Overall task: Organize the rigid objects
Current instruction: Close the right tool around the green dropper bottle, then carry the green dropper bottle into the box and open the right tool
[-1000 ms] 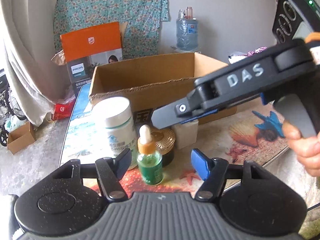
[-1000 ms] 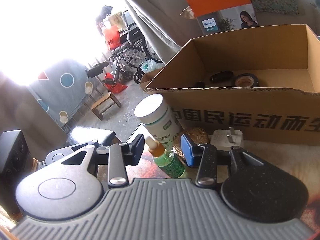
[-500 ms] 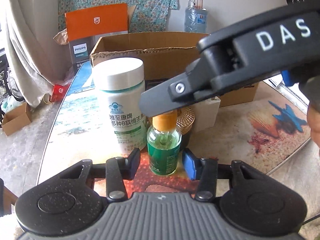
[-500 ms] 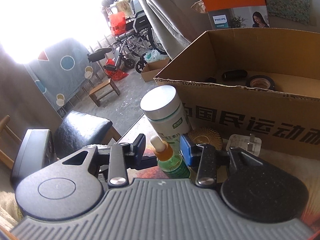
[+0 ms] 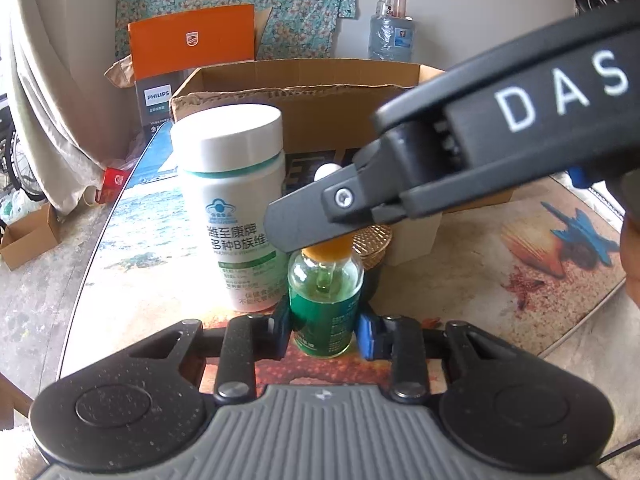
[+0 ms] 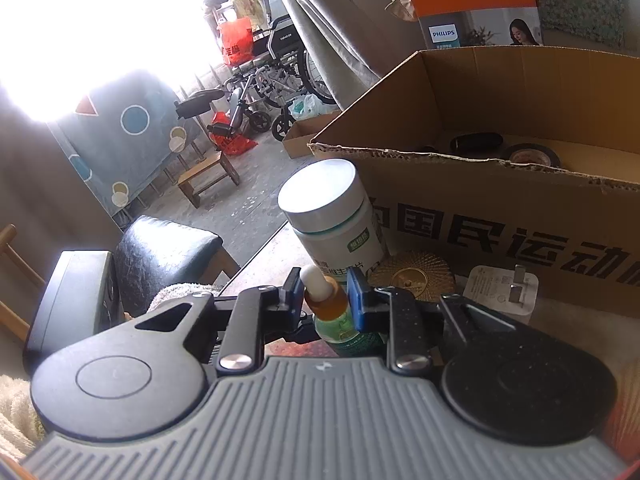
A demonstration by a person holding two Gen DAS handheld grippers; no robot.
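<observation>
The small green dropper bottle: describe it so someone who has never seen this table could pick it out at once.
Start at the big open cardboard box on the table. In front of it stands a tall white plastic vitamin jar; the small clear glass bottle of green liquid is beside that. Only it has an orange collar and white rubber dropper bulb.

In the left wrist view the right claw (image 5: 316, 236) hides the dropper bottle's (image 5: 325, 312) cap and most of the white plug (image 5: 416, 236). In the right wrist view the claw body covers the bottle's (image 6: 348, 332) base, and the items inside the cardboard box (image 6: 500, 184) are too dark to identify.
</observation>
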